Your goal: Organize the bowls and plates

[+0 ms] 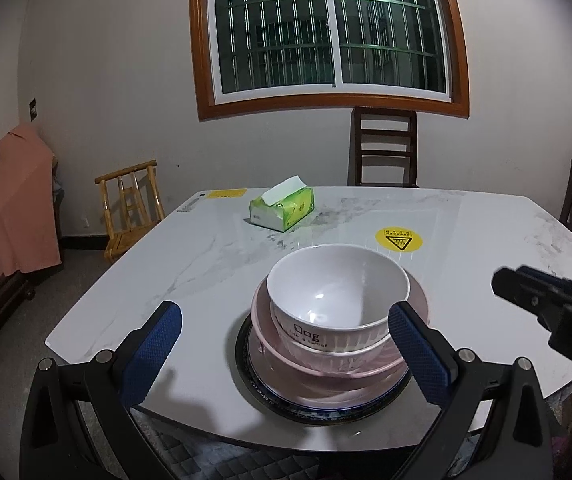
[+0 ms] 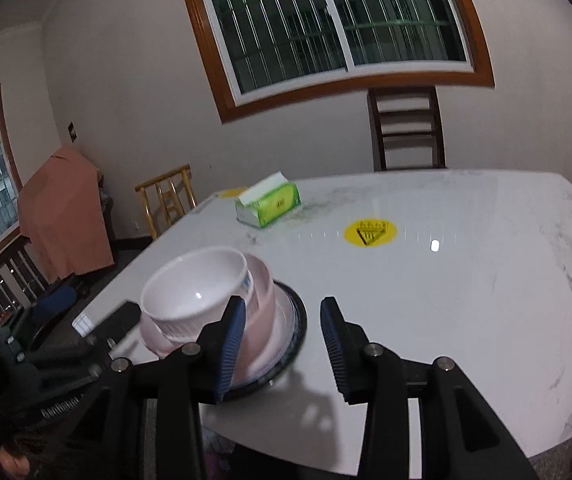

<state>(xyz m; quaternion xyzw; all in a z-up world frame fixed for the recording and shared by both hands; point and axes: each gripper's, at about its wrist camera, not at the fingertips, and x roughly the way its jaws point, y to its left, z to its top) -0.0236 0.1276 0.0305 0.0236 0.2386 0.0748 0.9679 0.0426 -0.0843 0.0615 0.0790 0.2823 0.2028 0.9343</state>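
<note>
A white bowl [image 1: 338, 280] marked "Dog" sits nested in a pink bowl [image 1: 318, 354]. Both rest on a pink plate [image 1: 326, 384] stacked on a dark-rimmed plate [image 1: 286, 408] near the table's front edge. My left gripper [image 1: 283, 312] stands open, its blue pads [image 1: 153, 352] wide apart on either side of the stack and not touching it. In the right wrist view the white bowl [image 2: 193, 292] and the pink bowl [image 2: 261, 312] lie just left of my right gripper [image 2: 282, 304], which is open with nothing between its fingers. The right gripper [image 1: 526, 296] also shows at the right in the left wrist view.
A green tissue pack [image 1: 281, 208] lies towards the back of the white marble table [image 1: 466, 240], with a round yellow sticker [image 1: 398, 239] behind the stack. A dark chair [image 1: 384, 148] stands at the far side and a small wooden chair [image 1: 131, 208] to the left.
</note>
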